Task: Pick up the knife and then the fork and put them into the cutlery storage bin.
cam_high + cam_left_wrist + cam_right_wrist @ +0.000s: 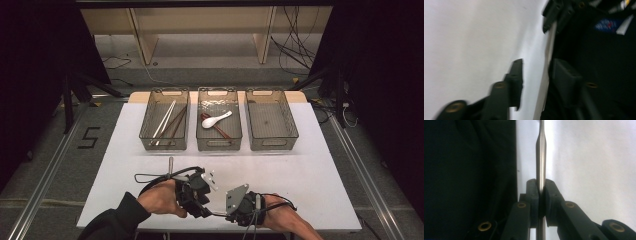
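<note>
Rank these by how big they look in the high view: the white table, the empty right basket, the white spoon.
1. White table, by far the largest.
2. Empty right basket, much smaller than the table.
3. White spoon, the smallest, lying in the middle basket.
The order is plain, although the baskets stand farther from the camera.

The left gripper view is looking blurry, so its black jaws are showing no sharp edges. In the right gripper view, the thin shiny metal handle (541, 157) is running off the top edge, hiding its far end. The black cloth beside it is looking too dark to make out.
</note>
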`<state>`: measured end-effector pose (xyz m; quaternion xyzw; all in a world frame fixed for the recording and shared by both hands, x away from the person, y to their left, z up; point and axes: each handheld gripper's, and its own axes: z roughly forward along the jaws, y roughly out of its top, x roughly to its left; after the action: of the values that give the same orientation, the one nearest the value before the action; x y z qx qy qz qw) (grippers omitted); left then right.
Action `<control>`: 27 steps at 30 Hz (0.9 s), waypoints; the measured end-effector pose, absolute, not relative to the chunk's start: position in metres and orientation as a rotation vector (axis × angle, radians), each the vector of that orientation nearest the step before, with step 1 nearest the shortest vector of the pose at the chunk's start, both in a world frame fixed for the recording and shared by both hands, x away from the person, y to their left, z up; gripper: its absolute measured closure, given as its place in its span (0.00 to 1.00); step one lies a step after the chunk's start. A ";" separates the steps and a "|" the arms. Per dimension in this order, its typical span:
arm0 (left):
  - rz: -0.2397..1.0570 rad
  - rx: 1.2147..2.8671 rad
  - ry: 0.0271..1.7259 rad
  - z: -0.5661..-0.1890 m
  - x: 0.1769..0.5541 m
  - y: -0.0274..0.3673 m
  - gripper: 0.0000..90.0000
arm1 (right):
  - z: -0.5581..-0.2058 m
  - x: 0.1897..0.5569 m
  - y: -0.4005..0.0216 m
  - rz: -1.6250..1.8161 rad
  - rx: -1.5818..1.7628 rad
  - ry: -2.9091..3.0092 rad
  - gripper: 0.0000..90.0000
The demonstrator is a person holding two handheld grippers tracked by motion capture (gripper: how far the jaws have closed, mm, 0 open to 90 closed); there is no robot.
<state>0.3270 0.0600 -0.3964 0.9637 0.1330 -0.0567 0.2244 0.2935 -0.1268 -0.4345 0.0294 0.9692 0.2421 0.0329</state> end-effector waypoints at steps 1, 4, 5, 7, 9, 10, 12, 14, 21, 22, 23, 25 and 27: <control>-0.154 2.645 0.384 -0.394 0.328 0.062 0.59 | -0.434 0.294 -0.127 0.742 0.106 2.981 0.94; -0.138 2.596 0.443 -0.384 0.331 0.068 0.48 | -0.434 0.298 -0.131 0.724 0.151 2.974 0.94; -0.121 2.583 0.456 -0.382 0.332 0.070 0.46 | -0.434 0.298 -0.133 0.721 0.167 2.972 0.94; -0.093 2.570 0.494 -0.379 0.335 0.076 0.42 | -0.432 0.301 -0.137 0.710 0.198 2.956 0.94; -0.079 2.556 0.536 -0.376 0.337 0.081 0.38 | -0.431 0.304 -0.141 0.709 0.233 2.947 0.94; -0.065 2.543 0.556 -0.376 0.338 0.083 0.37 | -0.431 0.306 -0.143 0.704 0.253 2.944 0.94; -0.066 2.520 0.600 -0.374 0.340 0.088 0.34 | -0.430 0.308 -0.147 0.680 0.298 2.929 0.94; -0.048 2.517 0.643 -0.374 0.342 0.092 0.32 | -0.429 0.312 -0.152 0.675 0.334 2.910 0.94; -0.003 2.511 0.748 -0.384 0.346 0.107 0.26 | -0.425 0.330 -0.176 0.638 0.492 2.842 0.94; 0.003 2.506 0.771 -0.386 0.347 0.110 0.26 | -0.424 0.332 -0.180 0.641 0.519 2.831 0.94; 0.017 2.504 0.791 -0.388 0.347 0.113 0.25 | -0.423 0.335 -0.183 0.642 0.546 2.819 0.94; 0.038 2.489 0.829 -0.392 0.347 0.119 0.24 | -0.420 0.340 -0.190 0.643 0.593 2.798 0.94; 0.048 2.470 0.873 -0.396 0.347 0.124 0.24 | -0.416 0.346 -0.196 0.638 0.638 2.779 0.94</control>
<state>0.3466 0.1245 -0.3963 0.9107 0.3221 0.0178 0.2579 0.3457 -0.1962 -0.4162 0.2172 0.9454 0.2169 0.1097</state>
